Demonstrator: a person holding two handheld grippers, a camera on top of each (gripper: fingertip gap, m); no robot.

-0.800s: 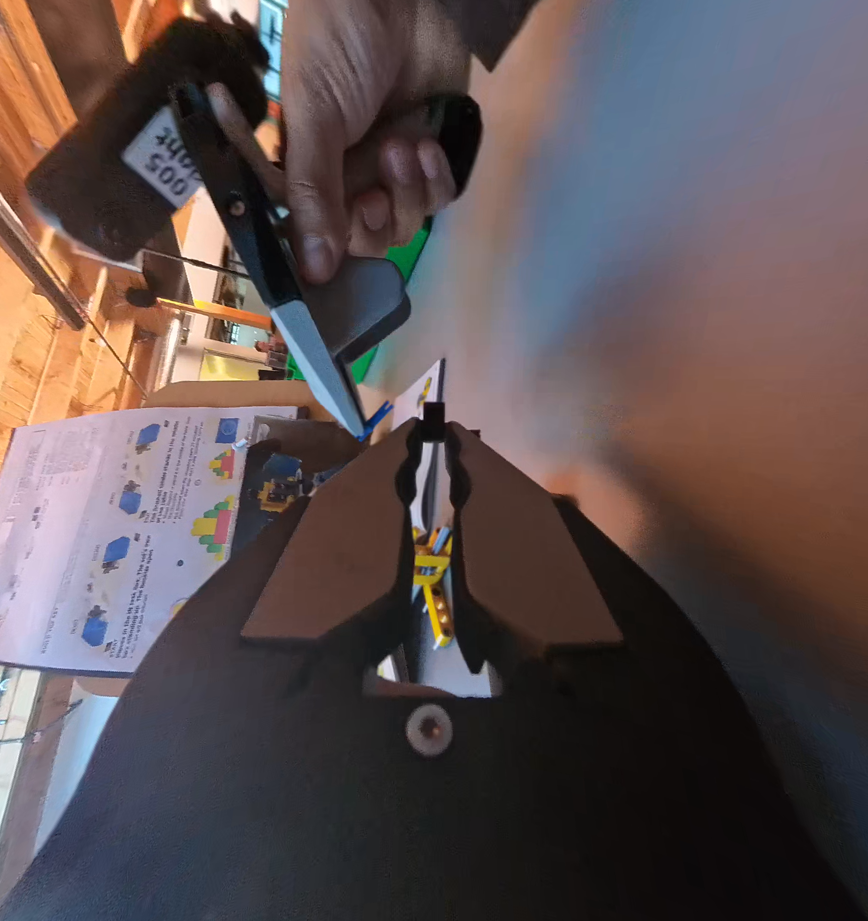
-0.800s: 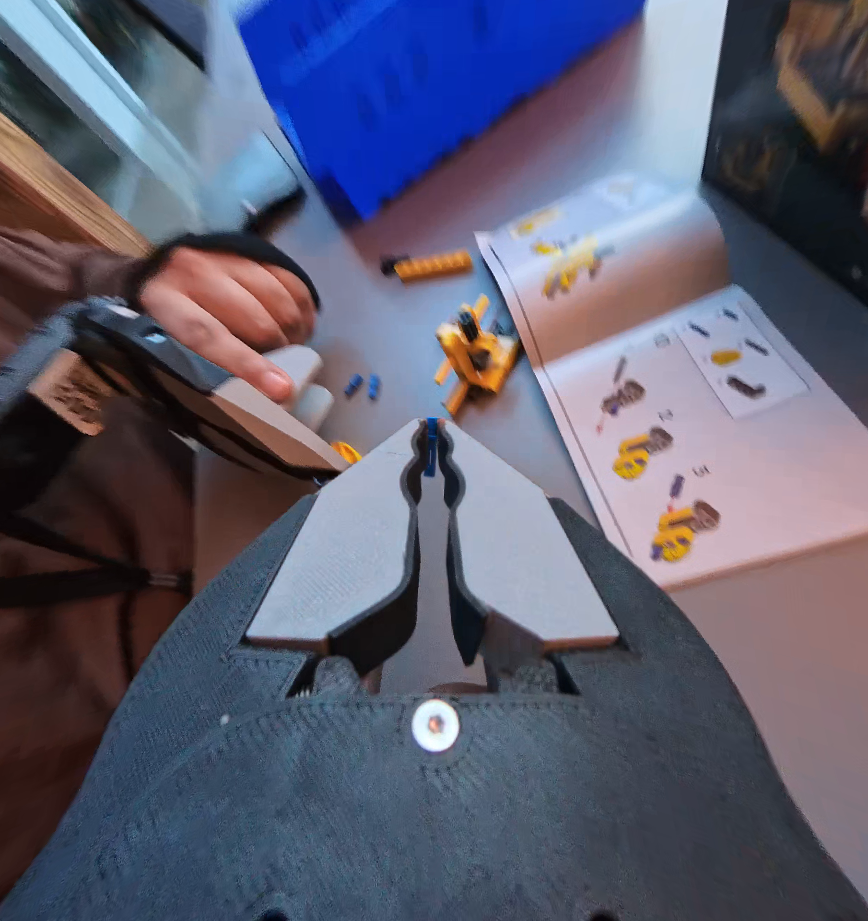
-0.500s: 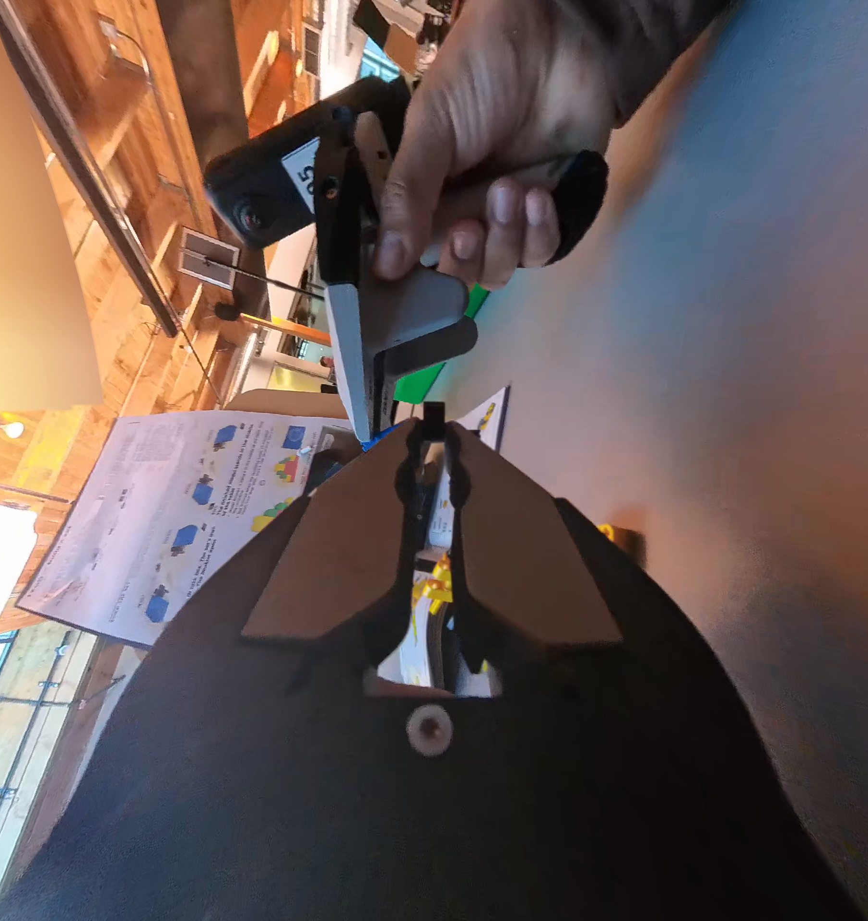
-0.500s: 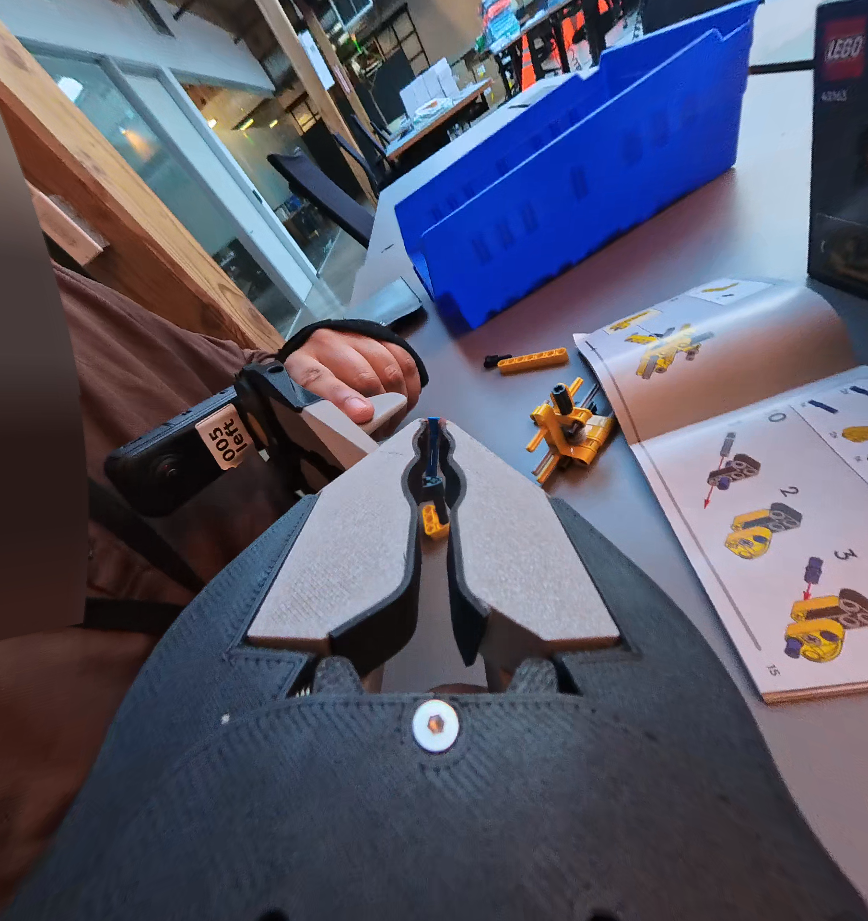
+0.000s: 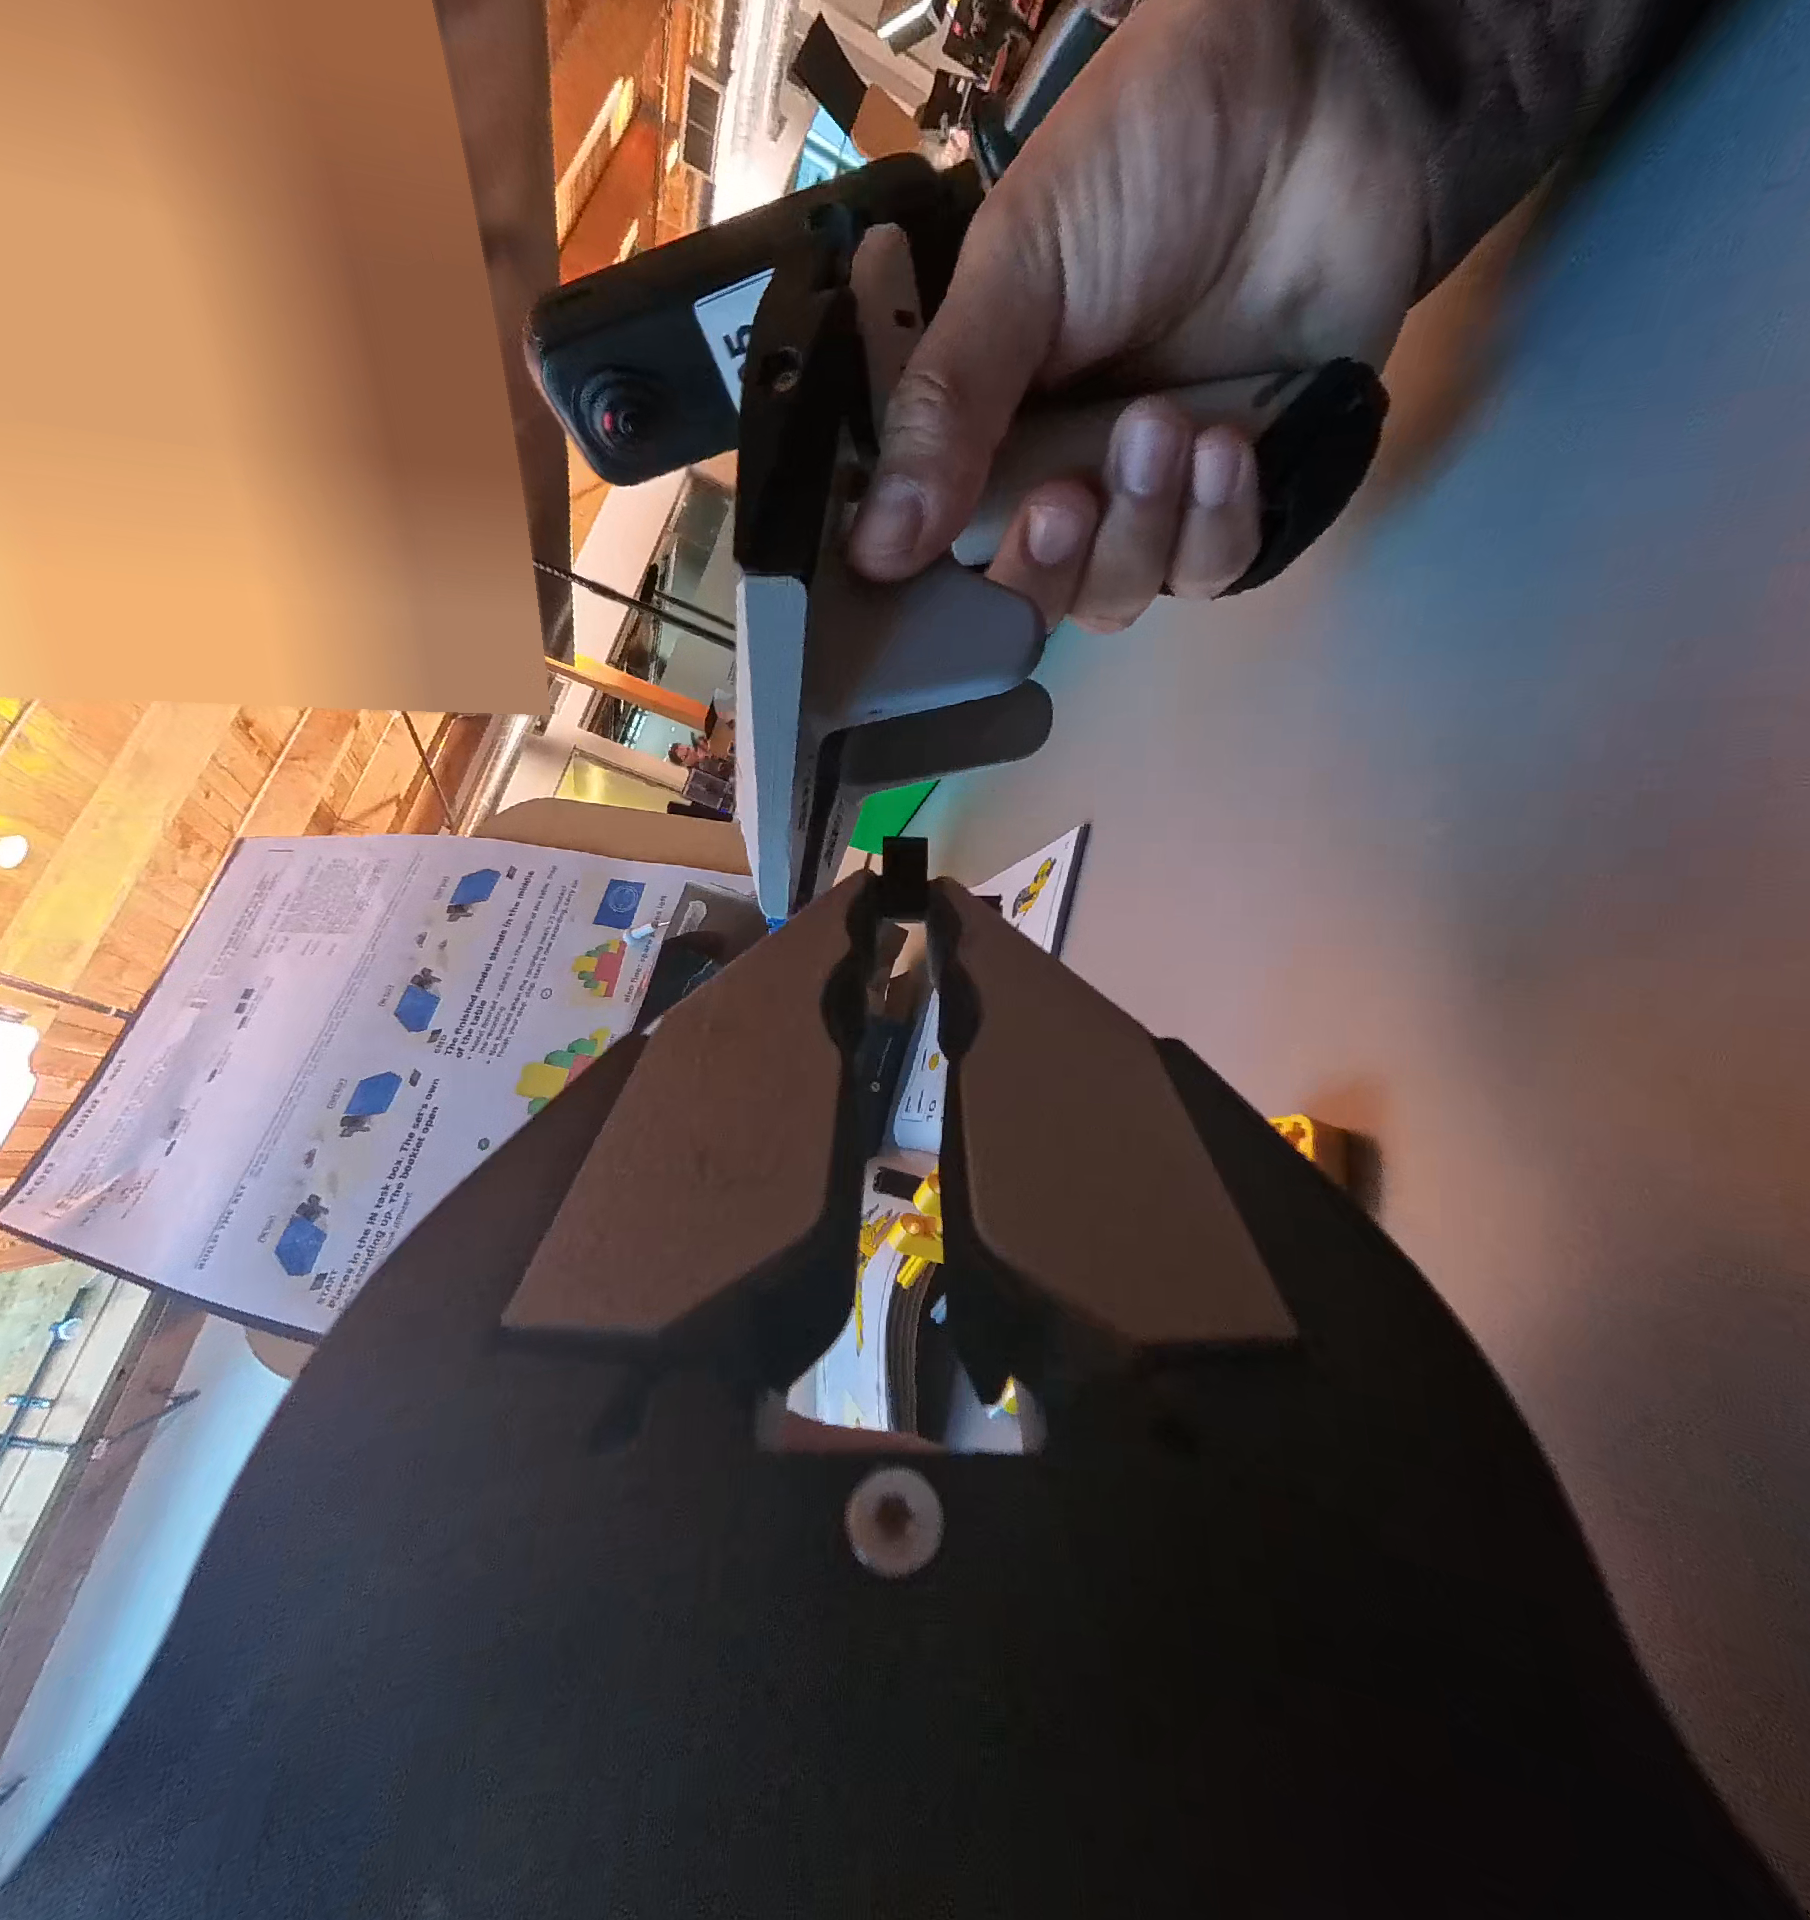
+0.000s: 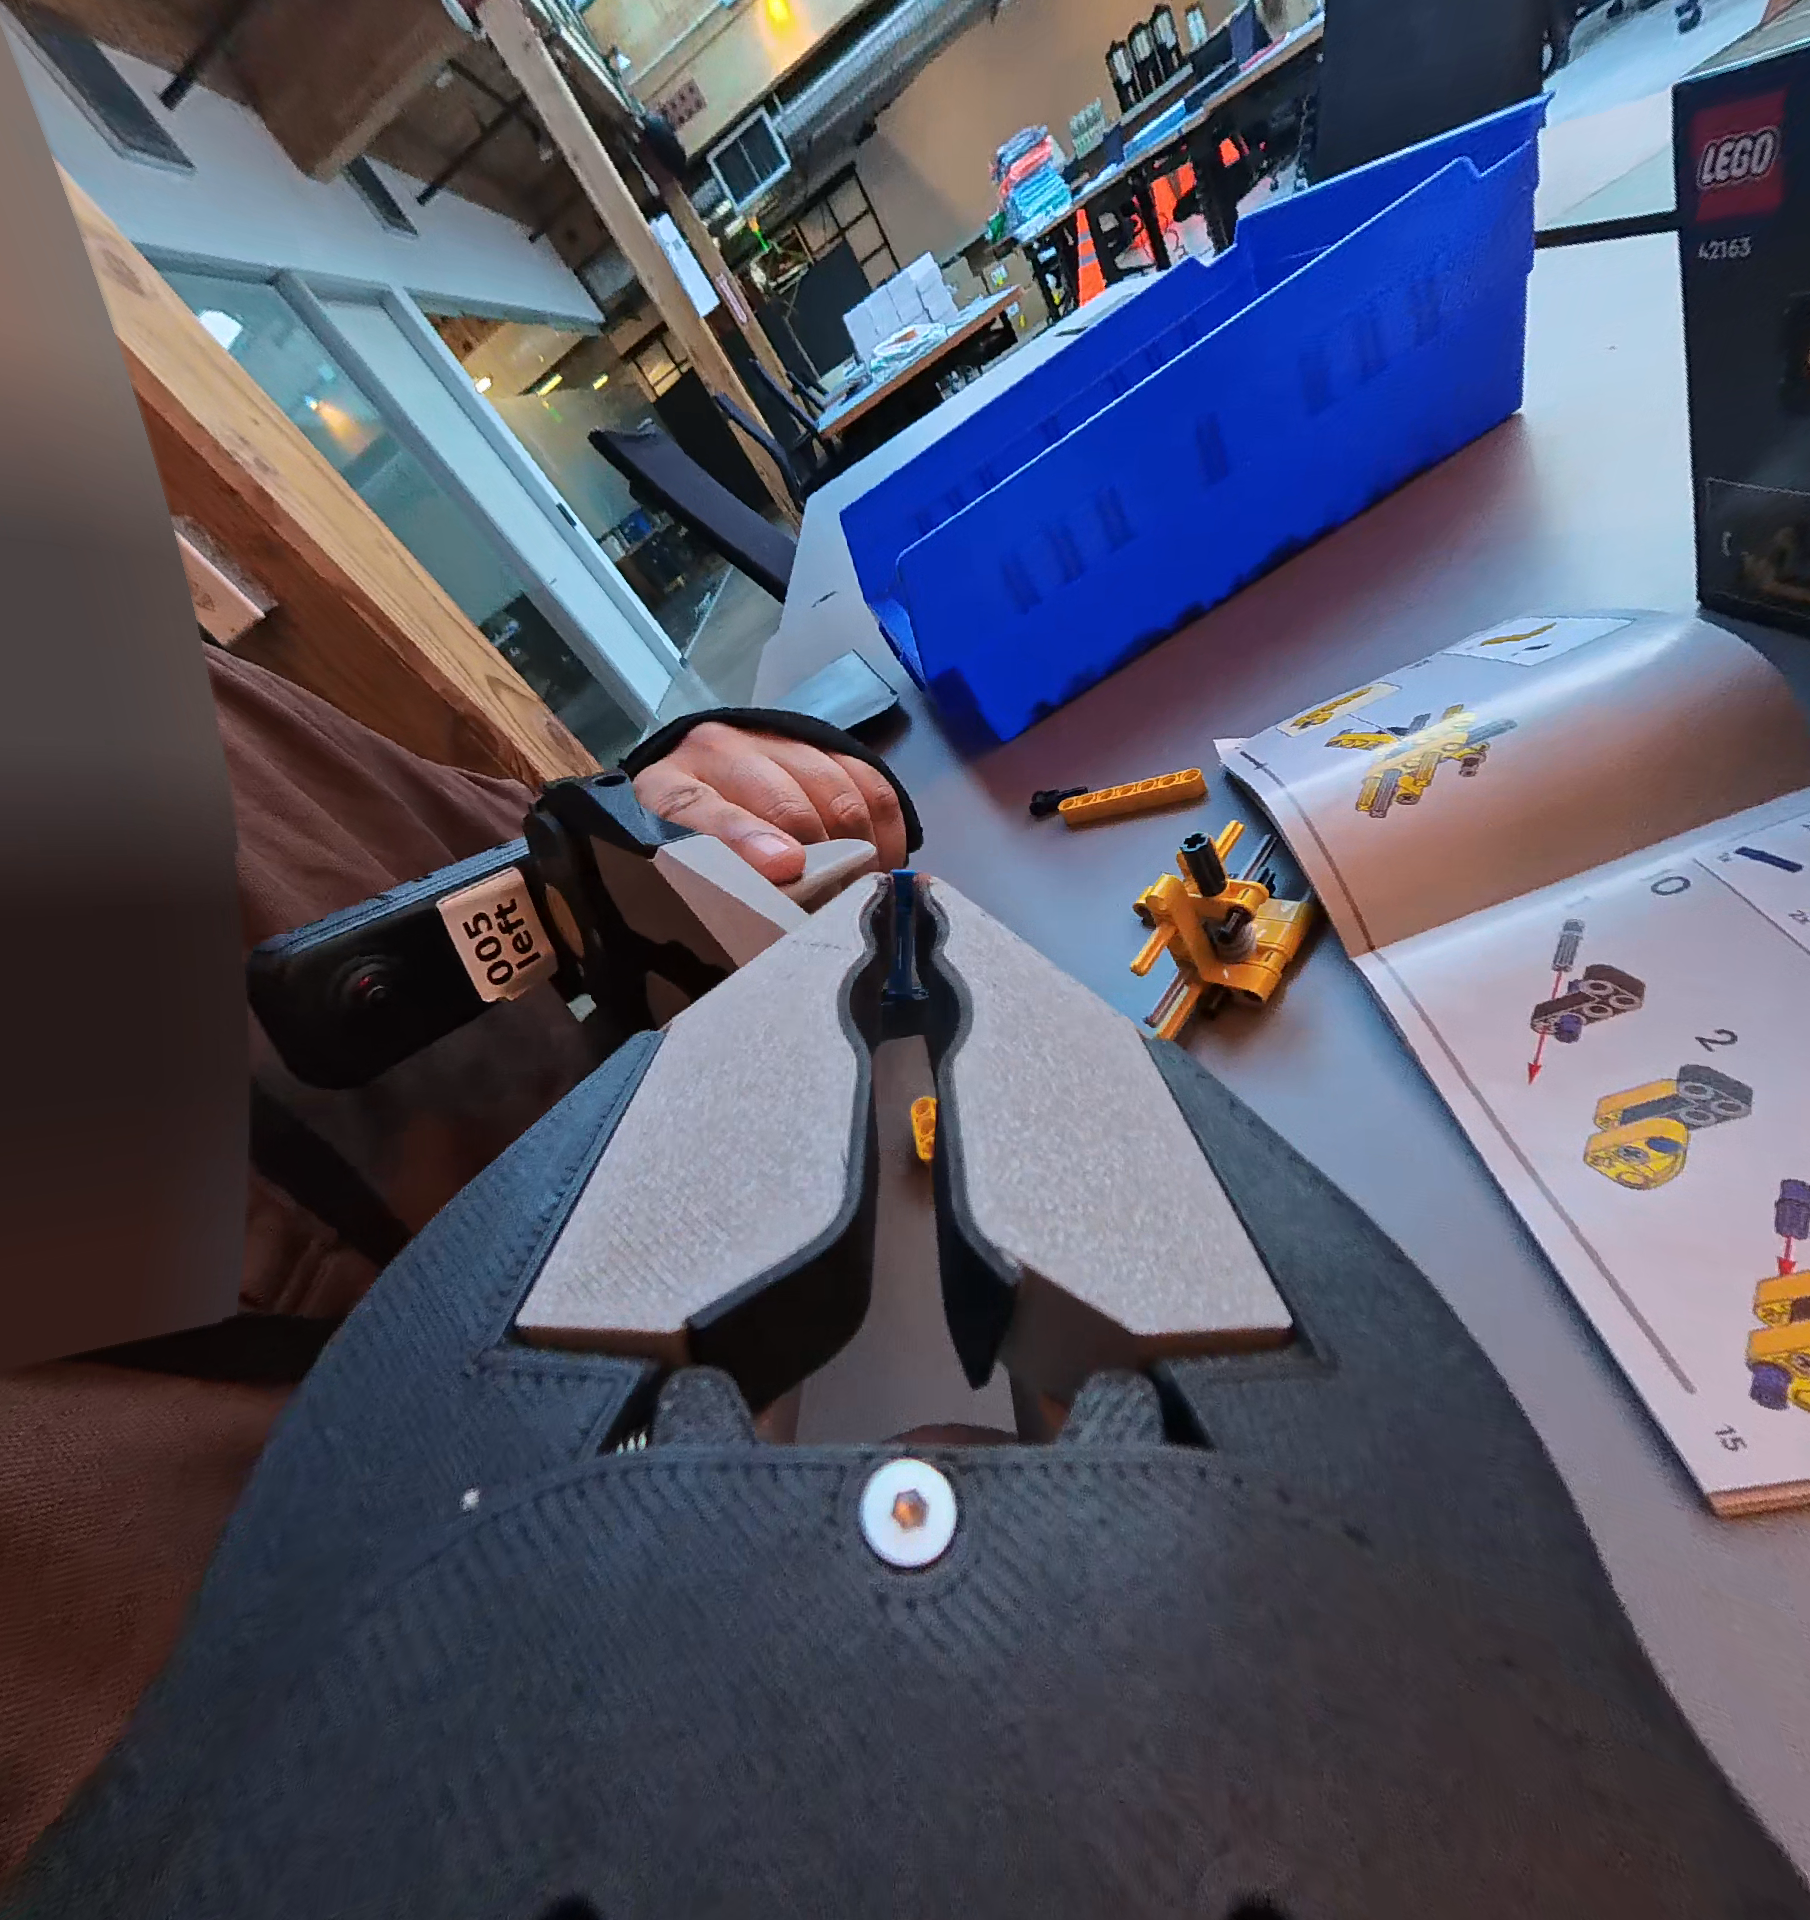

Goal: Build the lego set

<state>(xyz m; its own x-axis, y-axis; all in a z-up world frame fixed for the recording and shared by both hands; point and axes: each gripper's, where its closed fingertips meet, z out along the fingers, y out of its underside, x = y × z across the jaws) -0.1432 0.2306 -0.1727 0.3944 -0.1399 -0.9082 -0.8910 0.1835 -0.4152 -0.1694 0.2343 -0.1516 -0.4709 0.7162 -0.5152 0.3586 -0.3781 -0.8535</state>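
Note:
My left gripper is shut on a small black piece that sticks out past its tips. My right gripper is shut on a thin blue pin lying along its jaws. In the left wrist view the right gripper comes in from above, held by a hand, its tips just left of the black piece. A yellow partial assembly lies on the grey table by the open instruction booklet. A small yellow piece shows through the right jaws' gap.
A yellow beam with a black pin lies behind the assembly. A blue bin stands at the back and the dark set box at the far right. A printed sheet stands to the left in the left wrist view. Less than 4 cm separates the two grippers' tips.
The right gripper has swung upright and drawn its tip in beside the left gripper's tip. The right wrist view has tilted up from the table and steadied. Both grips stay shut.

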